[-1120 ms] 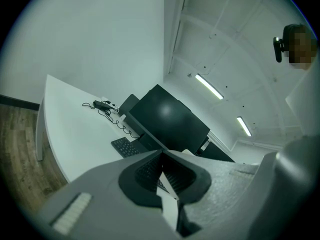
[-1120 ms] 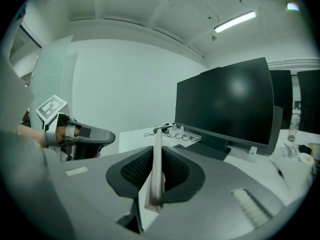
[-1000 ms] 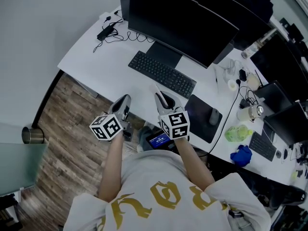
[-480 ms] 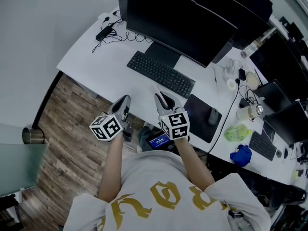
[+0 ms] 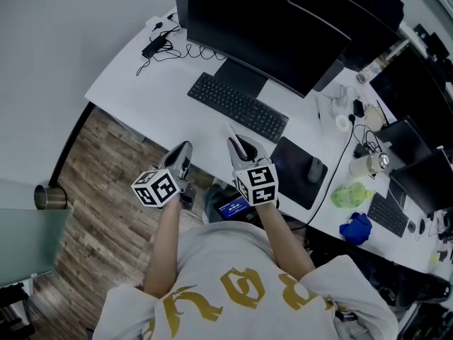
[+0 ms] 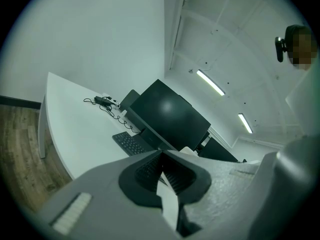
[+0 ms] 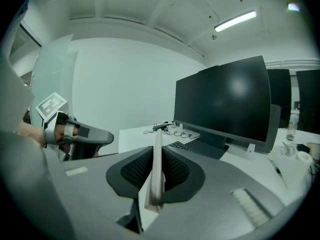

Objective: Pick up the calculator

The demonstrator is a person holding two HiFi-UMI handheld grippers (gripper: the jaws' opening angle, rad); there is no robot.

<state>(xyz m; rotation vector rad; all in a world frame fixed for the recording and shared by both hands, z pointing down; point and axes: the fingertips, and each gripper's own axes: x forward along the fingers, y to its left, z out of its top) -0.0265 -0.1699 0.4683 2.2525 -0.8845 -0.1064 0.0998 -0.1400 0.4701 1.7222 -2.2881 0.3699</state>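
calculator (image 7: 155, 189): probably this thin pale slab, edge-on and upright in the right jaws, above the desk's (image 5: 163, 98) front edge
right gripper (image 7: 156, 154): clamped on the calculator, tilted slightly down toward the monitor (image 7: 222, 101)
left gripper (image 6: 161, 156): jaws together, empty, just beside the right gripper, nearly level
technique: hold pressure even, lift straight, stay clear of the keyboard (image 5: 238, 108)

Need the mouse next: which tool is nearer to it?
Right. The right tool hangs a short way from the mouse; the left tool is beyond it, farther off.
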